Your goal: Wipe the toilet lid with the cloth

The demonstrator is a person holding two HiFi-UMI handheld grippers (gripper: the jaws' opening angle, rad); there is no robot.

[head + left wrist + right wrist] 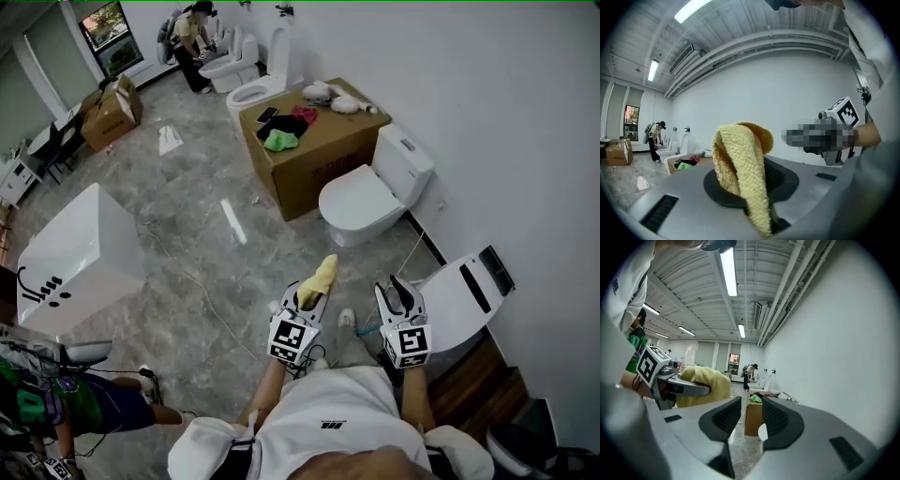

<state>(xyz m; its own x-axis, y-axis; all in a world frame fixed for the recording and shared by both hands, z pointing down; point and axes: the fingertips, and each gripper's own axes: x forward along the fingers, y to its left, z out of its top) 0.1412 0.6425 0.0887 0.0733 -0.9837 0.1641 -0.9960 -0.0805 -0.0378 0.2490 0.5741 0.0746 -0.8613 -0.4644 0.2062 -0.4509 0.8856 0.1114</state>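
Left gripper point(749, 187): jaws clamped on the yellow cloth point(740, 159). The cloth stands up out of the jaws with its top folded over.
Right gripper point(746, 417): jaws a narrow gap apart, nothing between them.
Both grippers are held side by side, close together, above the grey floor point(187, 272).
Toilet point(405, 159) ahead against the wall, lid point(356, 199) down, well apart from the cloth.
Cardboard box point(314, 155) just beside the toilet, small items on top.
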